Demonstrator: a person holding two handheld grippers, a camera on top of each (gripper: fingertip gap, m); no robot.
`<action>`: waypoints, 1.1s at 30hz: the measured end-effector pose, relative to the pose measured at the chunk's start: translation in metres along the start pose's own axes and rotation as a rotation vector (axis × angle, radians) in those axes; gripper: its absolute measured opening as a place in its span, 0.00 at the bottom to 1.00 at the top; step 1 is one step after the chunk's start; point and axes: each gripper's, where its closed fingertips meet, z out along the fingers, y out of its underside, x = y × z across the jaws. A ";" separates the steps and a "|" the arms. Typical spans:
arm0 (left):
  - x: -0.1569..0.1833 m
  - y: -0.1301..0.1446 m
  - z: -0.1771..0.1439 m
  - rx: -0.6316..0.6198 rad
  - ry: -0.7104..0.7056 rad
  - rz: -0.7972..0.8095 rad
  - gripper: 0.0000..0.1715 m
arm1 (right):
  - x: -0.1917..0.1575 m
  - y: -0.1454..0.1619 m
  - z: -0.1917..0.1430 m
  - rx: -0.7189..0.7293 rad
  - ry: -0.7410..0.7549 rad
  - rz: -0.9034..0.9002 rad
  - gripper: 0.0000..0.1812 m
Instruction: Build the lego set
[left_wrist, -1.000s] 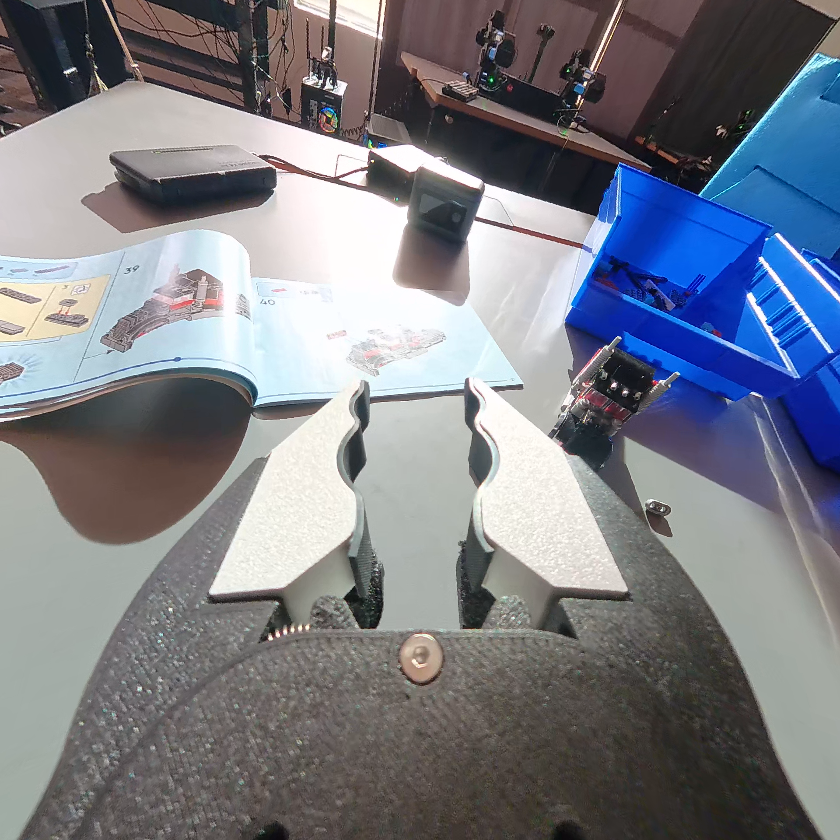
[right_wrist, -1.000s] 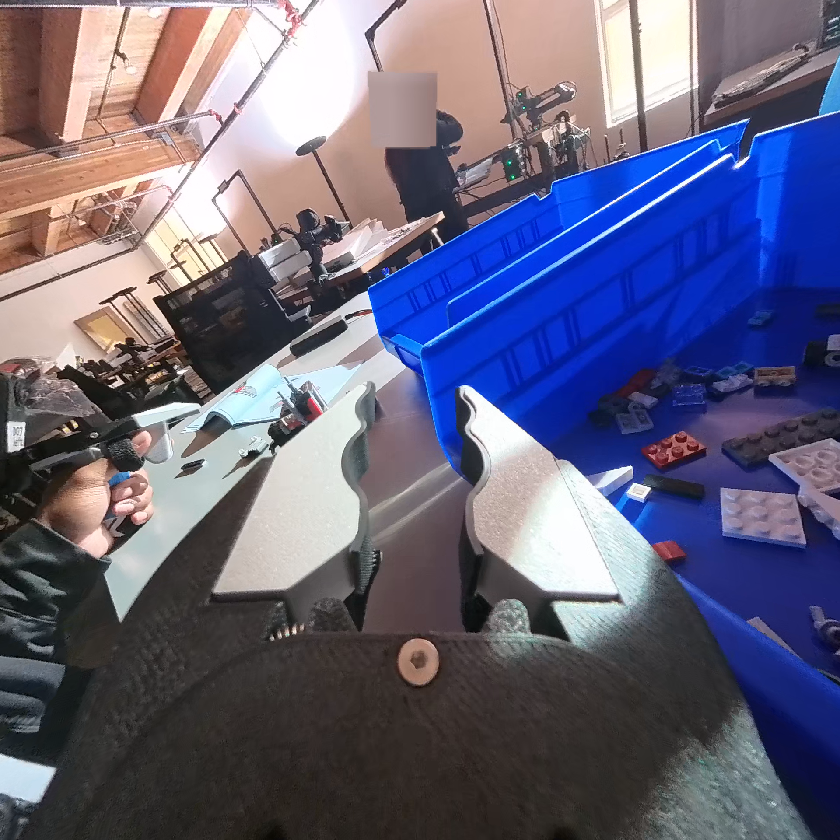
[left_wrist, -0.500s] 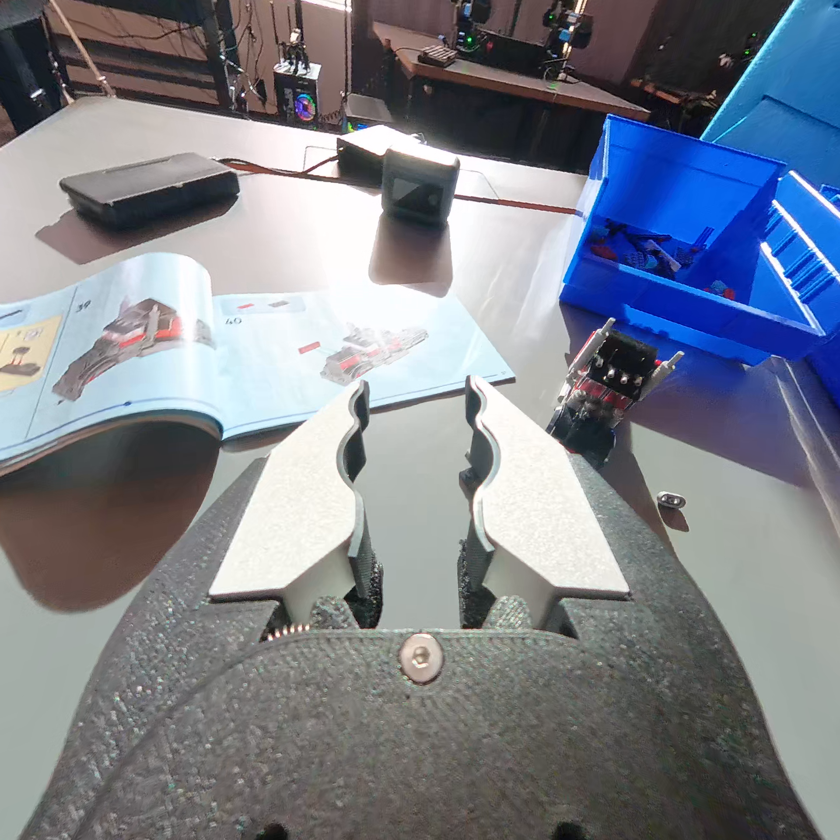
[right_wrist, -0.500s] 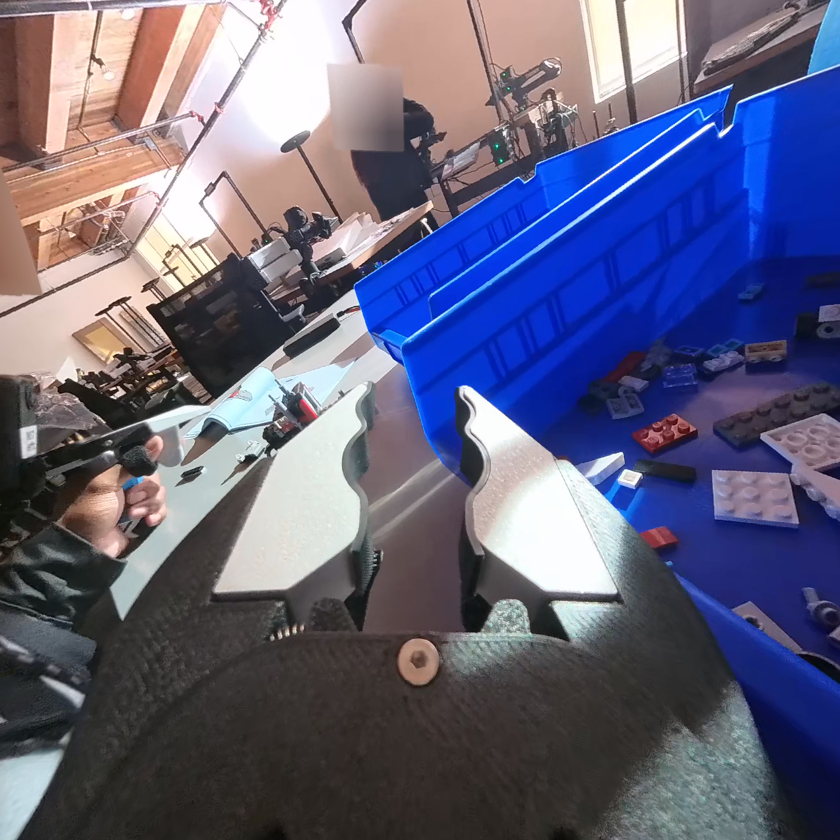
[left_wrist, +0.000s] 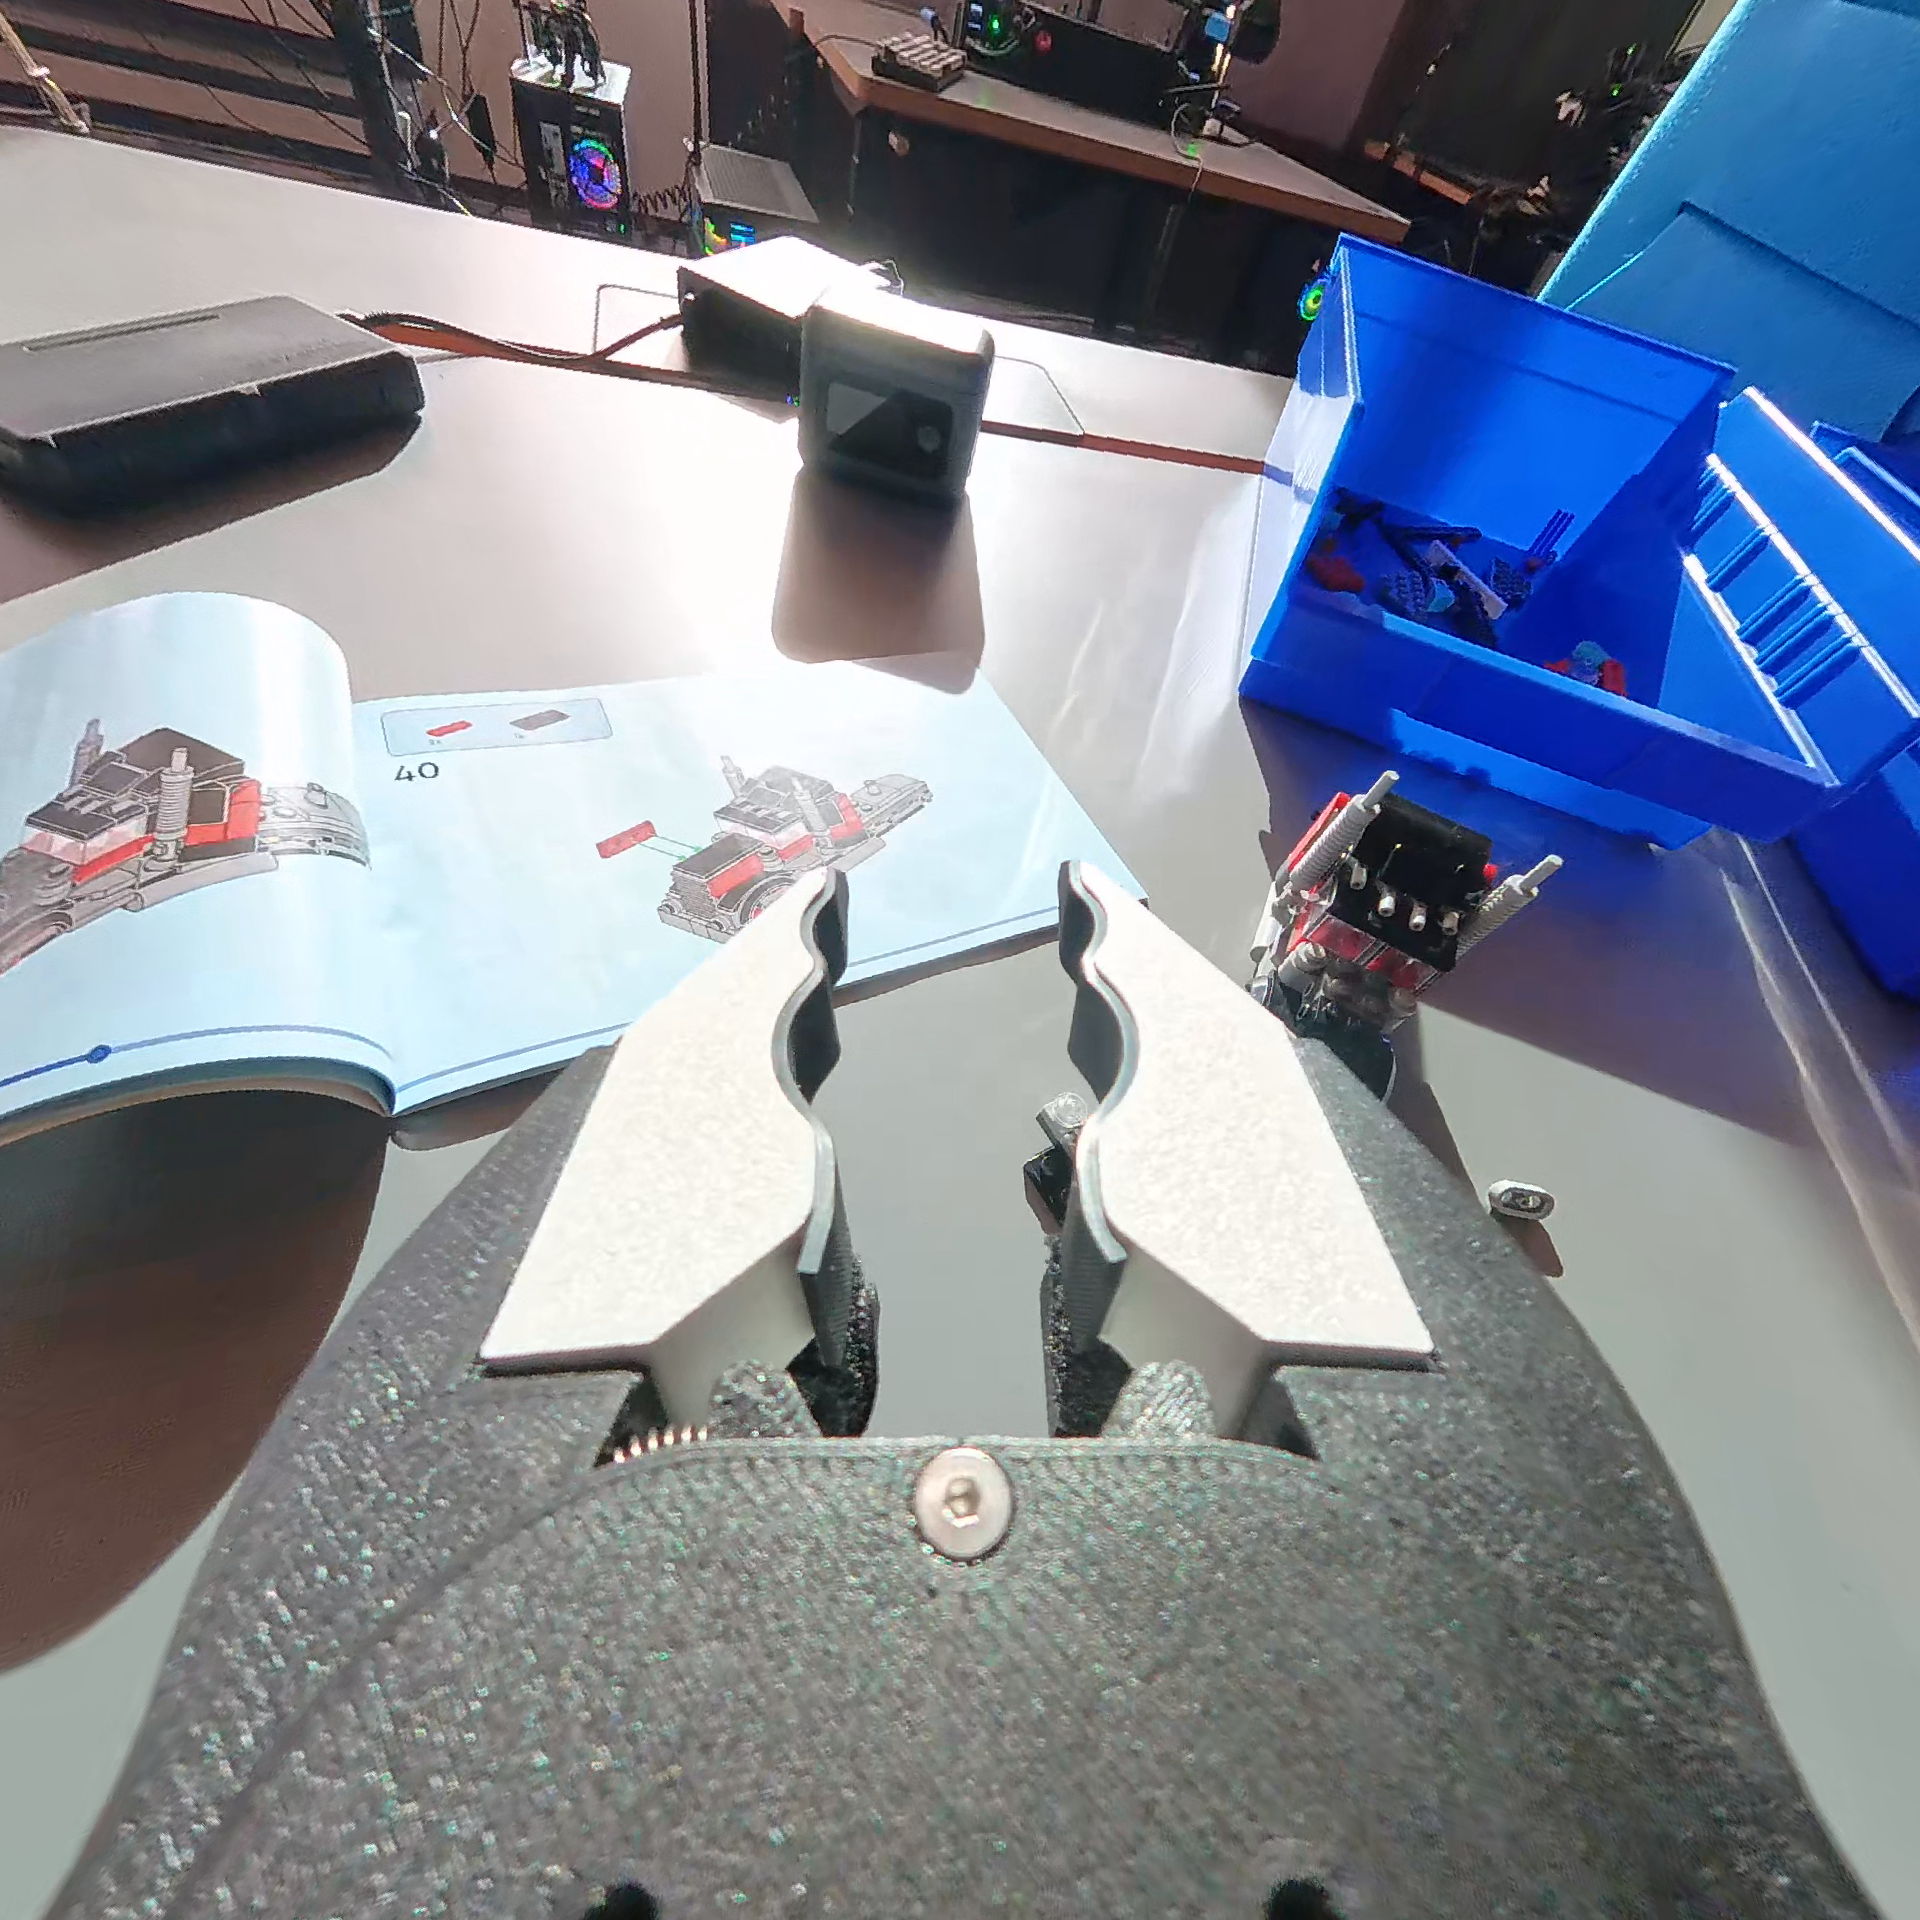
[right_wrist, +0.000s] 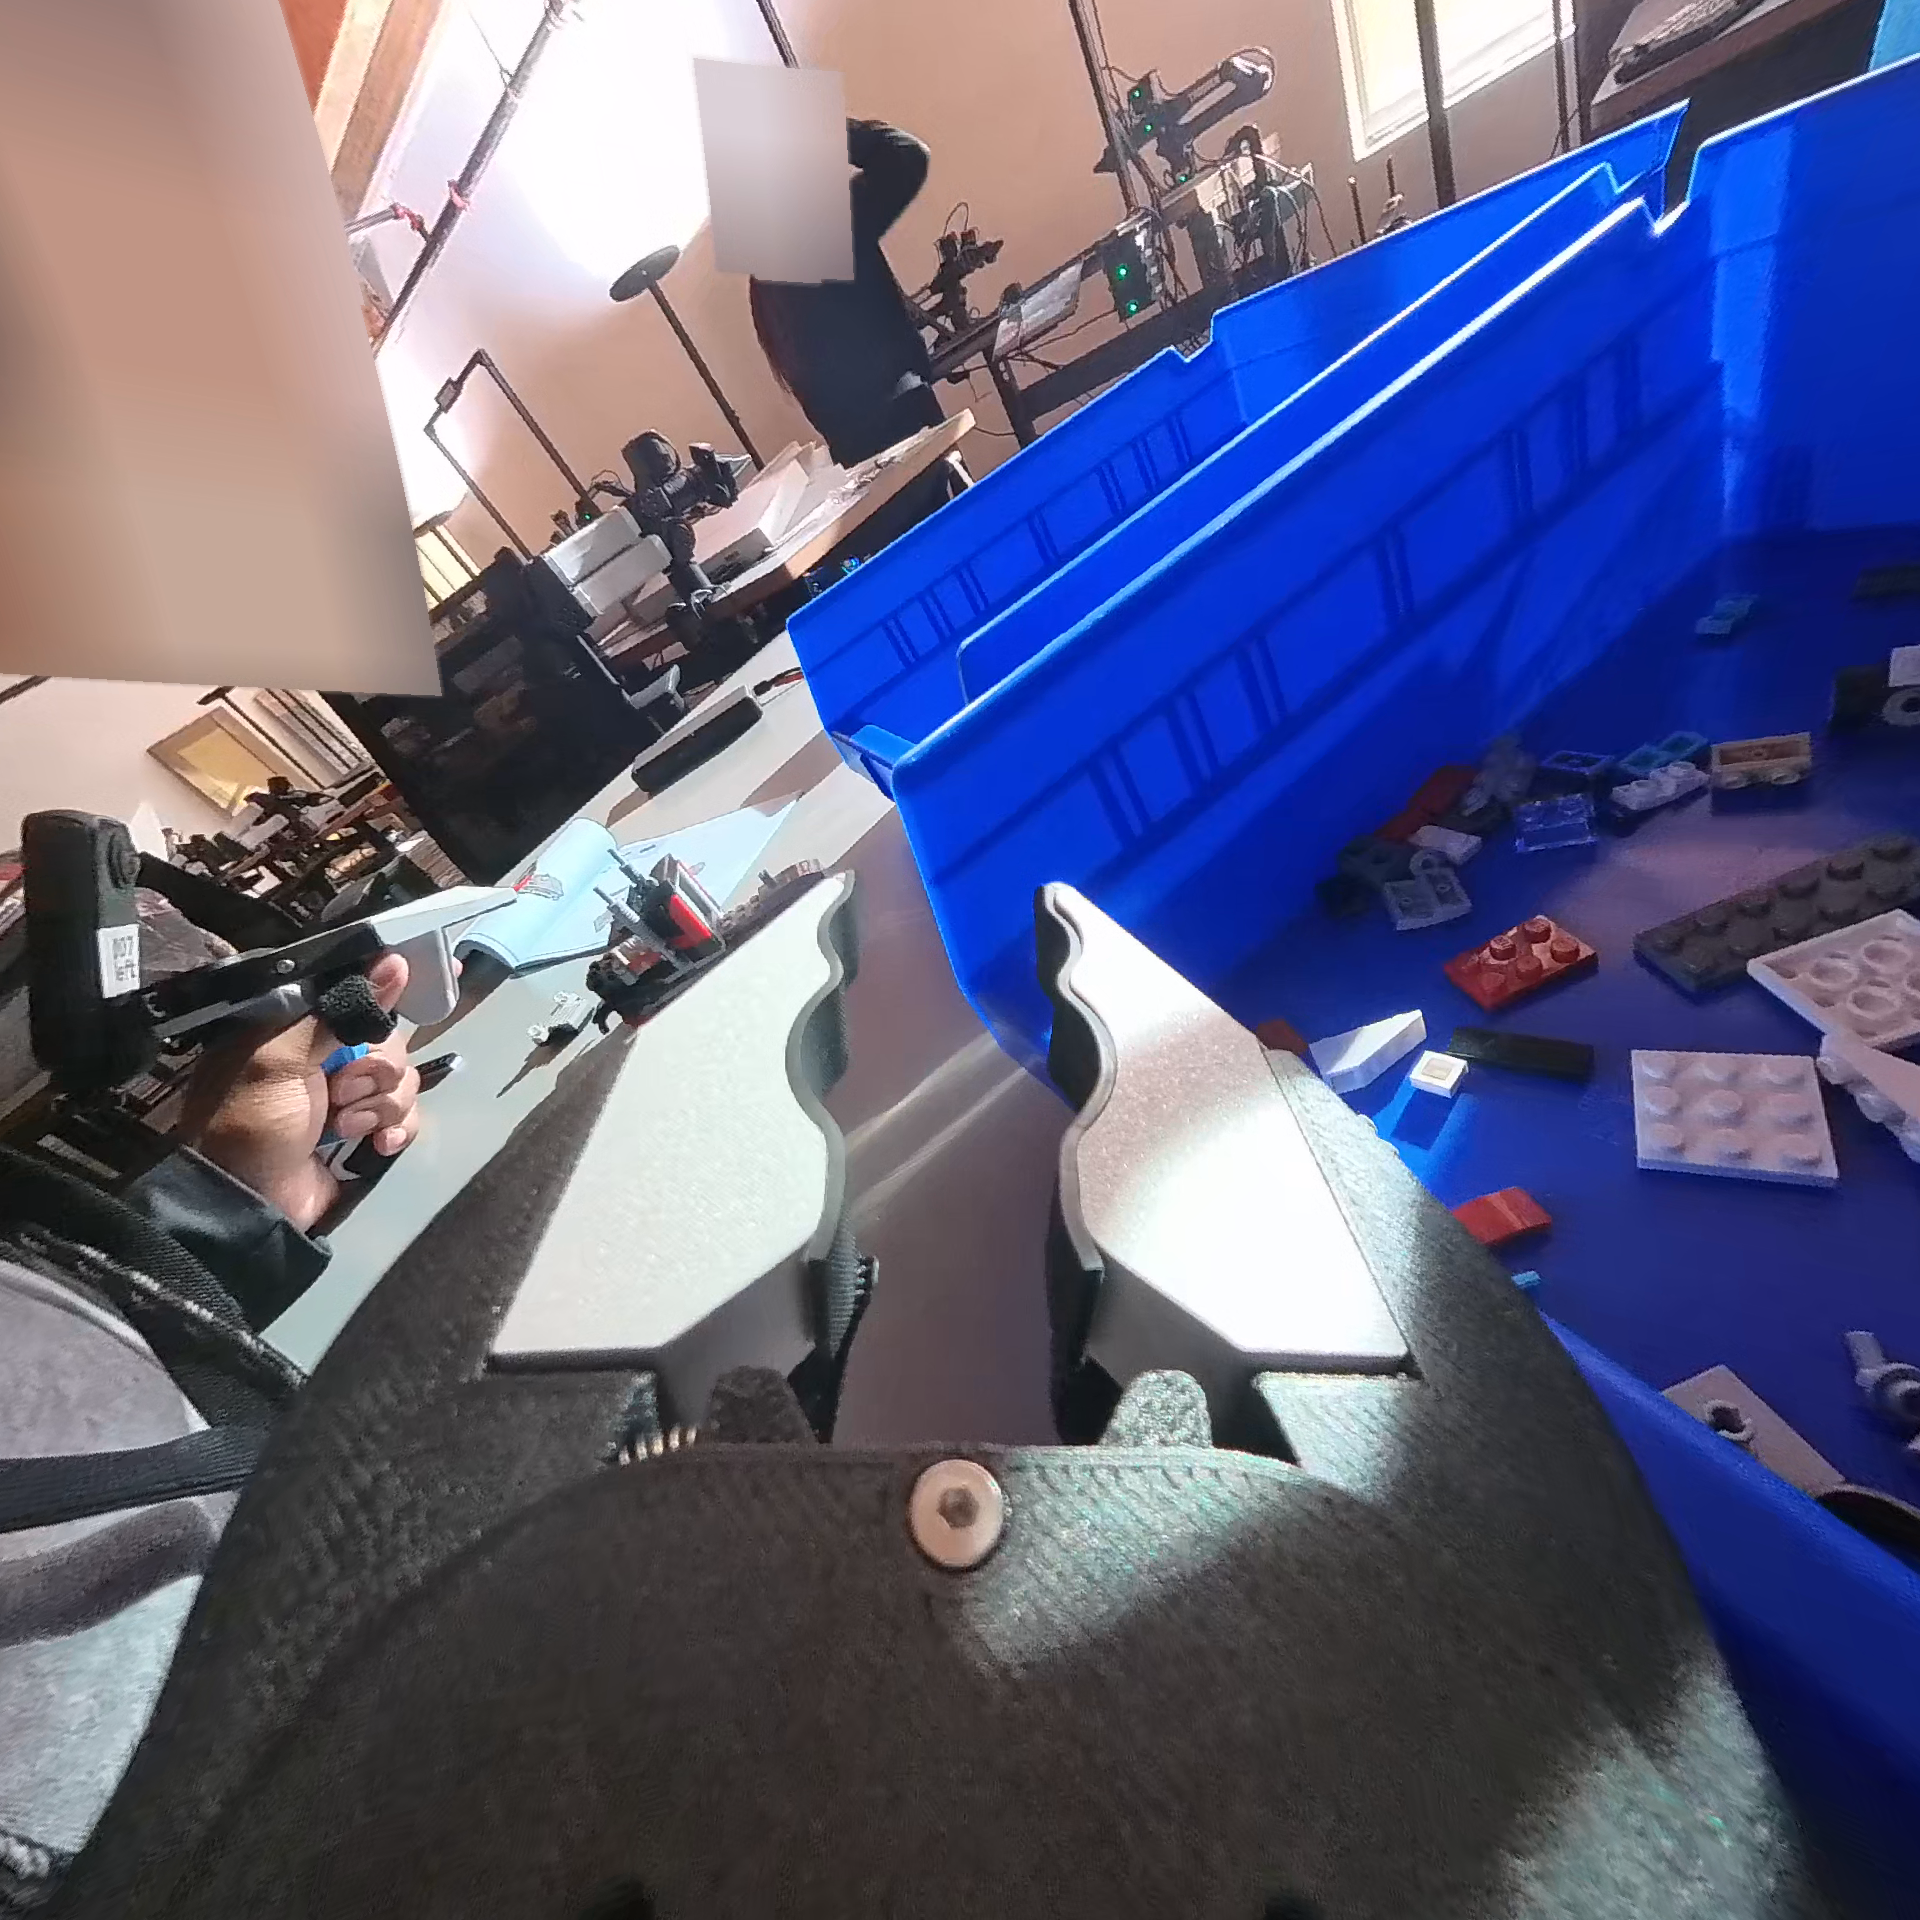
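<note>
A partly built black and red lego truck (left_wrist: 1371, 940) stands on the grey table, just right of my left gripper's right finger; it also shows in the right wrist view (right_wrist: 660, 935). My left gripper (left_wrist: 943, 894) is open and empty, low over the table in front of the open instruction booklet (left_wrist: 416, 862). Small loose pieces (left_wrist: 1055, 1143) lie between its fingers, and a small grey piece (left_wrist: 1519, 1200) lies to its right. My right gripper (right_wrist: 945, 904) is open and empty at the near corner of a blue bin (right_wrist: 1299, 727) holding several loose bricks (right_wrist: 1519, 961). The left gripper (right_wrist: 416, 940) shows far off there, held by a hand.
More blue bins (left_wrist: 1558, 582) with loose parts stand at the right. A small black camera (left_wrist: 891, 400) and a flat black box (left_wrist: 197, 390) sit at the table's back. A person (right_wrist: 852, 353) stands by a far desk. There is about 40 cm between the tips of the two grippers.
My left gripper has tilted down and moved forward toward the booklet and truck; small pieces now show between its fingers. My right gripper has shifted slightly along the bin's corner. Both stay open.
</note>
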 end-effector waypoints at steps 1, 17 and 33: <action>0.000 0.000 0.000 -0.002 0.000 0.001 0.24 | 0.000 0.000 0.000 -0.002 0.000 0.000 0.18; 0.001 -0.001 -0.001 0.006 0.007 0.006 0.24 | 0.000 -0.001 -0.001 0.008 -0.004 0.002 0.18; 0.001 0.000 0.000 0.004 0.010 0.000 0.24 | 0.000 -0.001 -0.001 0.011 -0.004 0.005 0.18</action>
